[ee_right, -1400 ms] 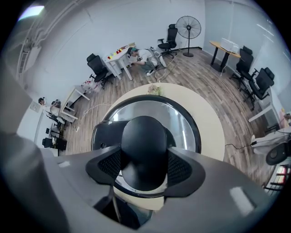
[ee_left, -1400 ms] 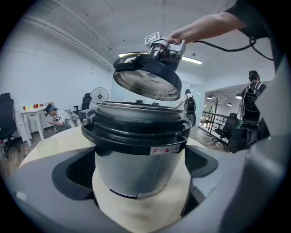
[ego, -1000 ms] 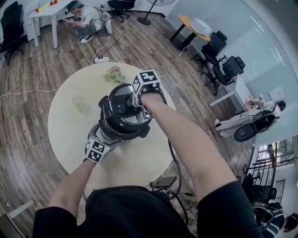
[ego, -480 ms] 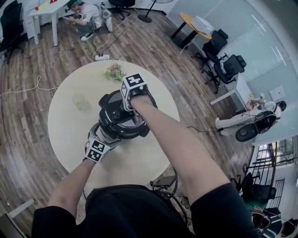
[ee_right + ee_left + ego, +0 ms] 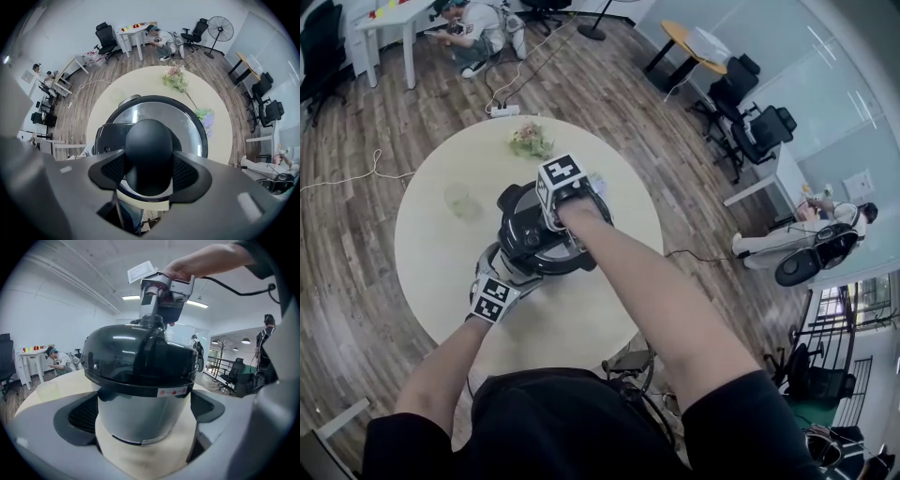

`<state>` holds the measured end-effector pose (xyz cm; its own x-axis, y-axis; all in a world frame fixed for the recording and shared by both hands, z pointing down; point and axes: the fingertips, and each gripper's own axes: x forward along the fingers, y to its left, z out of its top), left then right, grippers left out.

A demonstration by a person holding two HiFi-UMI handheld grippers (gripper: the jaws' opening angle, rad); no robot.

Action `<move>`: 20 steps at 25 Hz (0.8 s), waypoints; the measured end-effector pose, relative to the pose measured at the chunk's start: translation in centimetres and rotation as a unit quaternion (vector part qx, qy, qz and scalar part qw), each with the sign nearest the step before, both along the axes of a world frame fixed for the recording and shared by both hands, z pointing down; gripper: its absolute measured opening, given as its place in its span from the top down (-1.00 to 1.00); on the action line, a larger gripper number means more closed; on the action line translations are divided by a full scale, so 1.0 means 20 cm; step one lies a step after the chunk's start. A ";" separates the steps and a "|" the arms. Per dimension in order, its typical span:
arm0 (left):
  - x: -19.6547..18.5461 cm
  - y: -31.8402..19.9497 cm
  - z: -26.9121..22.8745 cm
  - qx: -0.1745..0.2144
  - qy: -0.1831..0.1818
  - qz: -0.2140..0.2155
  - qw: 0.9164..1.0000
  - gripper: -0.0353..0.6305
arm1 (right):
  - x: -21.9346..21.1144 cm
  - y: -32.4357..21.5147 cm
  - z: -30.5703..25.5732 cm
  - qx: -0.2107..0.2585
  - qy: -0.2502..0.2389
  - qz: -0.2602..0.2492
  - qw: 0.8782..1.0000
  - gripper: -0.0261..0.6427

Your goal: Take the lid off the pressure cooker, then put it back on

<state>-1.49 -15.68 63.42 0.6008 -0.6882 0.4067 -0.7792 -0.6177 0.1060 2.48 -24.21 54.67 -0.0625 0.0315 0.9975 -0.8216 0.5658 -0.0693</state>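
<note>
1 pressure cooker (image 5: 140, 416), lid (image 5: 133, 357) on, knob (image 5: 149, 138) clamped in right tool (image 5: 149, 171).

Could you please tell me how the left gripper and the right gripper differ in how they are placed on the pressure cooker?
The left gripper comes in low from the side, while the right gripper points straight down from above. The left gripper's jaws are closed on the wide silver cooker body. The right gripper's jaws are closed on the small round black lid knob. What they share: each is shut on a part of the same appliance.
</note>
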 end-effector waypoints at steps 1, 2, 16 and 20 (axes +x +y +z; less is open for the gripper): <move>0.00 0.00 0.00 0.000 0.000 0.000 1.000 -0.88 | 0.00 0.00 0.00 -0.001 0.000 -0.001 1.000 0.07; -0.01 0.00 0.01 -0.001 0.000 0.000 1.000 -0.88 | -0.01 0.00 0.00 -0.001 0.001 -0.002 1.000 0.07; -0.01 0.01 0.02 0.002 -0.002 0.003 1.000 -0.88 | -0.02 0.04 0.01 0.014 0.002 -0.151 0.988 0.05; -0.01 0.02 0.01 0.001 -0.001 0.005 1.000 -0.88 | -0.02 0.06 -0.01 0.016 0.009 -0.245 0.969 0.04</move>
<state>-1.72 -15.35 63.66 0.6066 -0.6838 0.4056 -0.7737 -0.6250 0.1035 2.06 -23.03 54.41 -0.0305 0.0220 0.9993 -0.4539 0.8904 -0.0335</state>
